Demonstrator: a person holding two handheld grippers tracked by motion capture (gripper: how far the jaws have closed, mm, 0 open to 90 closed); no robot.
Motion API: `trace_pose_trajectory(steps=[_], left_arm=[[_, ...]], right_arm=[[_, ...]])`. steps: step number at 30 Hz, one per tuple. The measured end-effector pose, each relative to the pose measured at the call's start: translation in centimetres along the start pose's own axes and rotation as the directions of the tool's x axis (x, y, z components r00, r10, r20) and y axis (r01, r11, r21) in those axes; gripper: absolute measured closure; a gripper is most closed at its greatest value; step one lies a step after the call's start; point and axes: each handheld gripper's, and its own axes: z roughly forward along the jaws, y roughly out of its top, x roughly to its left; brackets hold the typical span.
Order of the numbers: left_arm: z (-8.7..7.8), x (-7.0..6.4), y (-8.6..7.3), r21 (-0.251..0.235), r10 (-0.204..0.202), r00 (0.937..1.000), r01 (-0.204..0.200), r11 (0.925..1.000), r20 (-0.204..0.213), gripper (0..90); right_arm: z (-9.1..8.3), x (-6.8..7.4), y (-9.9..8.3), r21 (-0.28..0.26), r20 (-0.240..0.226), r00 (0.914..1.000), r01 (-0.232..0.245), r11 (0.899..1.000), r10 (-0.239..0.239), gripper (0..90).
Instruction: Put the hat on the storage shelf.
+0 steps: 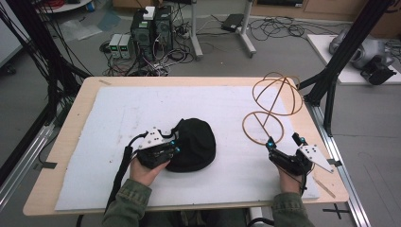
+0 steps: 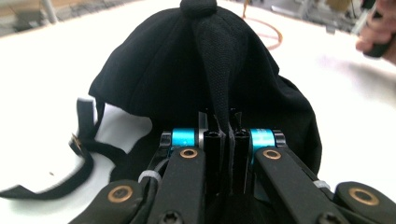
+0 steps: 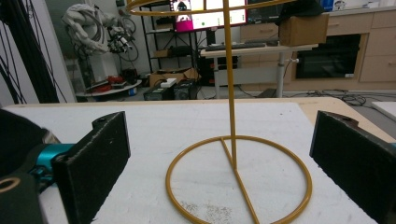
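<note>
A black cap lies on the white mat near the table's middle. My left gripper is at the cap's left side, shut on a fold of its fabric. In the left gripper view the jaws pinch that raised black fold, and the cap's strap trails to the left. A gold wire hat stand rises at the right, its round base flat on the mat and its upright rod vertical. My right gripper is open just before the base, with both pads spread wide.
The mat covers most of a wooden table. A black frame post stands off the table's right edge. Computers and tangled cables sit on the floor beyond the far edge.
</note>
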Motion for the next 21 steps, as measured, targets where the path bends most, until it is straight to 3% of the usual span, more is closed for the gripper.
trace_pose_trajectory(steps=[6,13,21], left_arm=[[-0.8,0.4,0.5,-0.126,-0.018,0.9986,0.011,0.9919,-0.051,87.9],[-1.5,0.7,1.7,-0.209,-0.006,0.998,-0.008,0.9779,-0.063,87.9],[-1.7,0.8,4.7,-0.292,0.012,0.9976,-0.031,0.9558,-0.068,87.8]], right_arm=[[0.0,0.0,0.0,0.0,-0.001,1.0,-0.003,1.0,0.003,4.1],[0.1,0.2,0.0,0.003,-0.006,1.0,-0.001,1.0,0.001,4.1],[0.2,0.4,0.0,0.006,-0.011,0.9999,0.011,1.0,-0.011,4.1]])
